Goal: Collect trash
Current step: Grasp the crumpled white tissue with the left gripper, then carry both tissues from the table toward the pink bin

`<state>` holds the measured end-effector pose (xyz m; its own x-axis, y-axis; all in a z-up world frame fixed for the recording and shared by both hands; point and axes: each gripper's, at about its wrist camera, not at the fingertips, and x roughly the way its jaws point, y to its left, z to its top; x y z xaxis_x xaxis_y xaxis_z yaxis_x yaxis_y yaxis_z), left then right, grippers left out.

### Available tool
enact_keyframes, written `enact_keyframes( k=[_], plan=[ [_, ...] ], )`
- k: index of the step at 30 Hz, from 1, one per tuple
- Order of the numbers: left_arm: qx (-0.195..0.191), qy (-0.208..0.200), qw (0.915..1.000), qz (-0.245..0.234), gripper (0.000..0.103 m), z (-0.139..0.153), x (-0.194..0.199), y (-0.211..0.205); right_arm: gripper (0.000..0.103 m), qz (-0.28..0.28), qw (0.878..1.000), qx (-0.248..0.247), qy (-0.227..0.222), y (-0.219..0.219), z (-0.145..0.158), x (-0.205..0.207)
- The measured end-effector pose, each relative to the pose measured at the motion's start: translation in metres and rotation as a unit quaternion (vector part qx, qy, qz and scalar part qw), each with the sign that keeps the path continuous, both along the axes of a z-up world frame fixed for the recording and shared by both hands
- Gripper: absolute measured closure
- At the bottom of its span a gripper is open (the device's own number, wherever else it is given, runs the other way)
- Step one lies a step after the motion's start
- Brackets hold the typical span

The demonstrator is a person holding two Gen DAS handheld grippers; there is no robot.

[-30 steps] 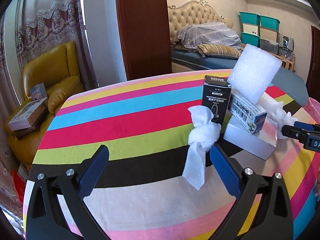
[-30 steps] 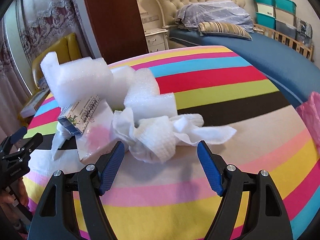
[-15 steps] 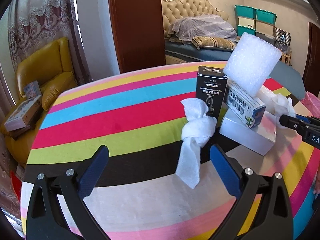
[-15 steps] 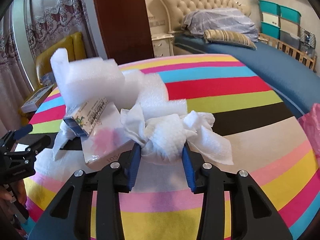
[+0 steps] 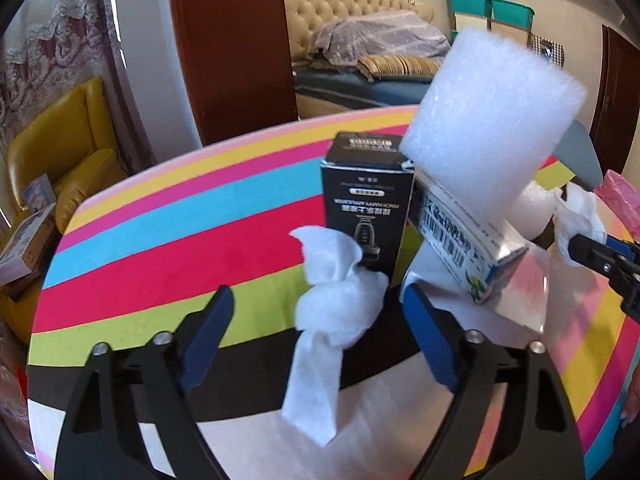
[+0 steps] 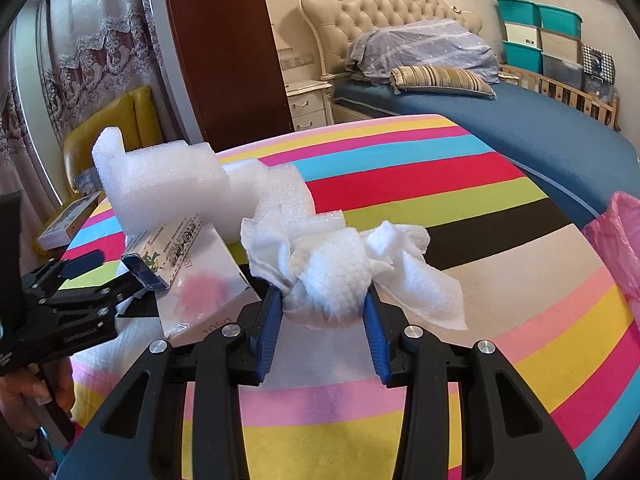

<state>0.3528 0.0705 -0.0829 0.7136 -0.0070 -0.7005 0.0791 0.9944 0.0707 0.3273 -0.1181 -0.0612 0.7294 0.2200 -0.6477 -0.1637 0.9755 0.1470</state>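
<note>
My right gripper point(image 6: 323, 302) is shut on a crumpled white tissue point(image 6: 332, 280) and holds it just above the striped tablecloth. My left gripper point(image 5: 318, 312) is open around a second twisted white tissue point(image 5: 336, 312) that lies on the cloth between the fingers, not touching them. Behind it stand a black box point(image 5: 368, 204), a blue-and-white carton point(image 5: 460, 236) on a flat white packet point(image 5: 520, 292), and a white foam block point(image 5: 492, 128). The right gripper with its tissue point(image 5: 576, 220) shows at the right edge of the left wrist view.
The round table point(image 6: 440, 184) has a striped cloth. Foam pieces point(image 6: 168, 184) and the carton point(image 6: 168, 256) lie left of my right gripper. A pink plastic bag point(image 6: 616, 240) hangs at the table's right edge. A yellow armchair point(image 5: 60, 152) and a bed point(image 6: 500, 108) stand beyond.
My right gripper closed on the crumpled tissue and lifted it slightly. My left gripper moved forward, so the twisted tissue now lies between its open fingers.
</note>
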Motion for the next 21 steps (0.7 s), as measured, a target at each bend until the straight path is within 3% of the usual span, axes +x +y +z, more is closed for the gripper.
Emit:
enact_keyframes(
  k=[3,8,21],
  plan=[
    [0.001,0.018,0.9998,-0.003,0.046,-0.005,0.006,-0.002,0.065,0.001,1.0,0.0,-0.001,0.0,0.0,0.0],
    [-0.001,0.014,0.9999,-0.008,0.063,-0.005,0.007,-0.003,0.065,-0.001,1.0,0.001,0.004,0.0,-0.001,0.0],
    [0.008,-0.026,0.9996,-0.007,0.064,0.0,-0.006,-0.006,0.065,-0.012,1.0,0.004,-0.009,-0.005,0.0,-0.004]
  ],
)
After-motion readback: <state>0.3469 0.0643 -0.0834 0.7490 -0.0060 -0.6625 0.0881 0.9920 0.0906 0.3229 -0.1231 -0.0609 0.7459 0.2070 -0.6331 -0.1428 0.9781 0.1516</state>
